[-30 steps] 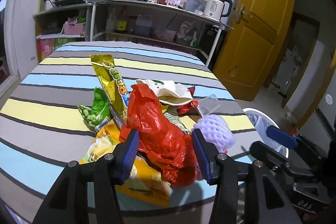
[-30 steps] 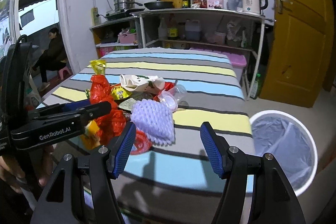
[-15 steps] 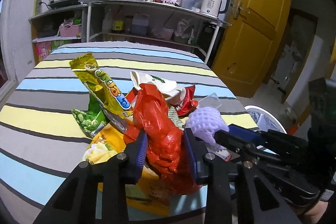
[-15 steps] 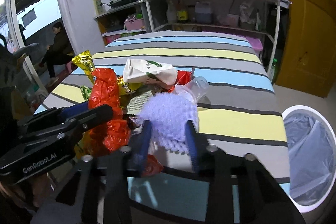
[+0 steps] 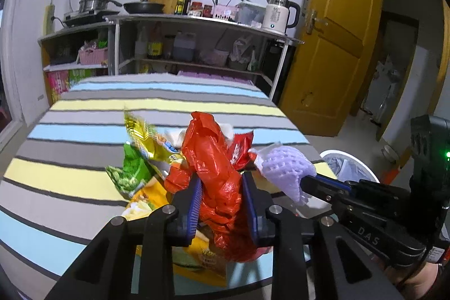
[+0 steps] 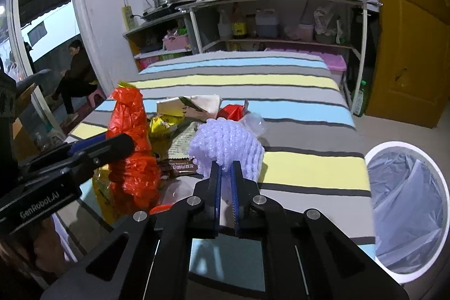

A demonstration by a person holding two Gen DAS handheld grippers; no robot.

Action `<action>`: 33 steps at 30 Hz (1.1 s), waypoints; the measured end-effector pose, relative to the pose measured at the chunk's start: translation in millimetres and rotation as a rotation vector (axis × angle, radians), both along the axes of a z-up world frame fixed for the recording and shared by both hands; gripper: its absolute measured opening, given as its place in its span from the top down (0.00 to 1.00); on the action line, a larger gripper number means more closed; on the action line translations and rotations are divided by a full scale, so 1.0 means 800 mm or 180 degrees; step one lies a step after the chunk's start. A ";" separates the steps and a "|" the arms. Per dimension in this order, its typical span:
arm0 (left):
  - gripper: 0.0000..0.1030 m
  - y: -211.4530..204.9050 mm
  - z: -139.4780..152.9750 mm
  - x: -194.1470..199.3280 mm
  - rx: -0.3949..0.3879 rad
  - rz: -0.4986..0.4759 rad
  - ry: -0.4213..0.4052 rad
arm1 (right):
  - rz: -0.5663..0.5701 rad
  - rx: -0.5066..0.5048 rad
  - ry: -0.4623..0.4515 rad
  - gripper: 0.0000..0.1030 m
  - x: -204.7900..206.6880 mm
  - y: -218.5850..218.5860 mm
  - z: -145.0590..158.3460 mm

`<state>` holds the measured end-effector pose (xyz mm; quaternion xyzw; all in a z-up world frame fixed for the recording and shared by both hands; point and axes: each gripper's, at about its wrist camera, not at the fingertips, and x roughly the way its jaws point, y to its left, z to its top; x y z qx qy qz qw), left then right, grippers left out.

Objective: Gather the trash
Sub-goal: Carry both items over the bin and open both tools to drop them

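My left gripper (image 5: 220, 187) is shut on a crumpled red plastic bag (image 5: 213, 159) and holds it above a pile of trash on the striped table (image 5: 84, 131). The red bag also shows in the right wrist view (image 6: 132, 142). My right gripper (image 6: 226, 173) is shut on a purple foam fruit net (image 6: 225, 142), which also shows in the left wrist view (image 5: 287, 170). Under them lie a green snack bag (image 5: 132, 173), a yellow wrapper (image 5: 143, 131), a yellow packet (image 5: 197, 257) and a white paper bag (image 6: 194, 106). A white bin with a liner (image 6: 407, 201) stands on the floor to the right.
A metal shelf unit (image 5: 197, 47) with pots, bottles and a kettle (image 5: 278, 16) stands behind the table. A yellow door (image 5: 332, 61) is to the right. A person (image 6: 73, 75) sits outside at the far left.
Both grippers have closed: the left on the red bag, the right on the purple foam net. Both items have been lifted off the pile.
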<state>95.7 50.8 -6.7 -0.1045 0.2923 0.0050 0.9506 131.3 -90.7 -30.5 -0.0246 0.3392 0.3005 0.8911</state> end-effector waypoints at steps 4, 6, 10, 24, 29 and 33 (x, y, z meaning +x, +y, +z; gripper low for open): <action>0.73 -0.005 0.016 -0.009 0.0049 -0.0012 -0.0093 | -0.0055 0.0065 -0.0061 0.93 -0.008 -0.013 0.013; 0.73 -0.008 0.023 -0.011 0.0069 -0.0035 -0.0125 | -0.0092 0.0093 -0.0087 0.93 -0.009 -0.020 0.018; 0.73 -0.021 0.040 -0.010 0.0102 -0.0124 -0.0187 | -0.0201 0.0139 -0.0134 0.93 -0.014 -0.038 0.028; 0.73 -0.122 0.063 0.042 0.0085 -0.0677 -0.0230 | -0.0809 0.0130 -0.0186 0.93 -0.018 -0.145 0.037; 0.73 -0.176 0.051 0.068 0.0061 -0.0938 -0.0142 | -0.1043 0.0141 -0.0123 0.93 -0.015 -0.188 0.028; 0.73 -0.213 0.041 0.085 0.0065 -0.1115 -0.0081 | -0.1193 0.0160 -0.0055 0.93 -0.010 -0.216 0.019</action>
